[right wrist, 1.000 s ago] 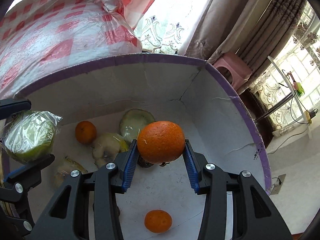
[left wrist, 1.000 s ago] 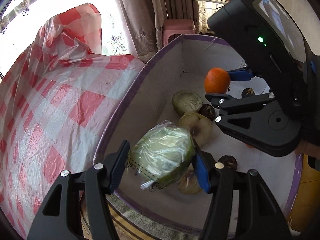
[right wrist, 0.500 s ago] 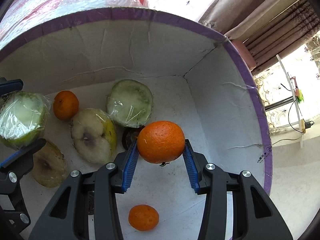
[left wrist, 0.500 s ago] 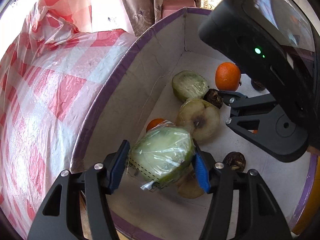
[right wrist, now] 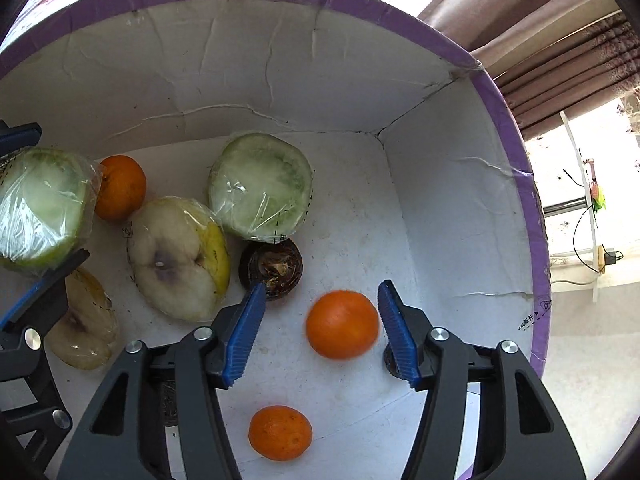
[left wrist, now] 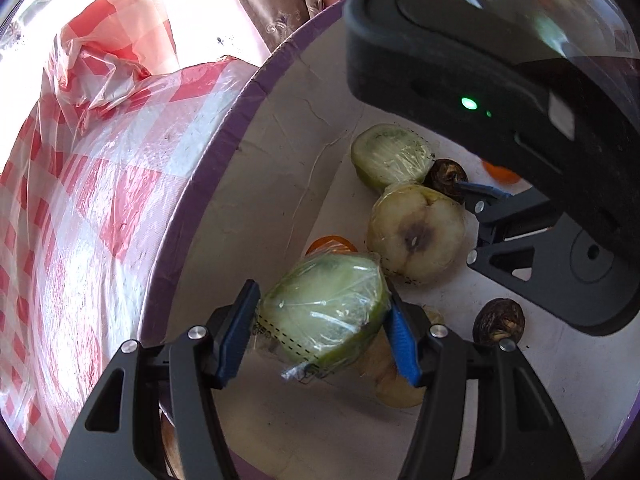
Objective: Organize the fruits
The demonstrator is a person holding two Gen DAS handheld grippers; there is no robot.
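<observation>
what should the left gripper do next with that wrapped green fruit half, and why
Probably open the left gripper: it grips the wrapped green fruit half low inside the box, beside other fruit. The right gripper is already opening, and its orange sits clear of both pads.

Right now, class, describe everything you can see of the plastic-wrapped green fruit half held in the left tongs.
The plastic-wrapped green fruit half has a pale, whitish-green cut face and darker green rind, under crinkled clear film printed with dashed lines. It sits tilted between the blue pads of the left tongs, which press both its sides, inside the white purple-rimmed cardboard box, above the other fruit.
</observation>
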